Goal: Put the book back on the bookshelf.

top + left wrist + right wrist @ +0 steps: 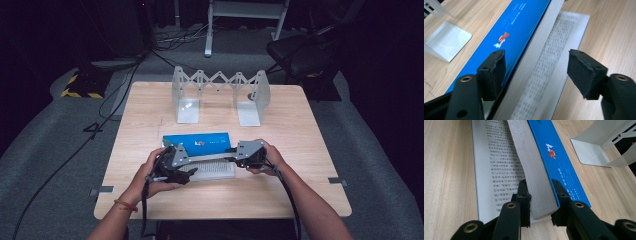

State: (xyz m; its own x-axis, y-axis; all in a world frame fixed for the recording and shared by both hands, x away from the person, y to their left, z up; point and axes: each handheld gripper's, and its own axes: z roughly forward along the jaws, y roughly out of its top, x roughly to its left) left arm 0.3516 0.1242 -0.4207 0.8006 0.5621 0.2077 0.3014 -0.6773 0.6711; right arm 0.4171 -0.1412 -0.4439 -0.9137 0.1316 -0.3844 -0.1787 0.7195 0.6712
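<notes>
A book with a blue cover point(197, 141) lies open on the wooden table point(150, 107), a printed page point(216, 170) flat toward me. In the right gripper view the raised block of pages point(534, 177) and the blue cover point(559, 167) stand between the jaws. My right gripper point(539, 187) is shut on that block at the book's right end point(233, 152). My left gripper point(537, 56) is open at the book's left end point(189, 167). Its jaws straddle the page block point(541, 50) without touching it, one over the blue cover point(514, 32), one over the printed page point(564, 37).
An expanding metal bookend rack point(220, 95) stands at the back of the table, its flat feet point(188, 111) pointing toward the book. One foot lies near the book point(447, 41), and another shows in the right gripper view point(591, 151). Bare wood surrounds the book.
</notes>
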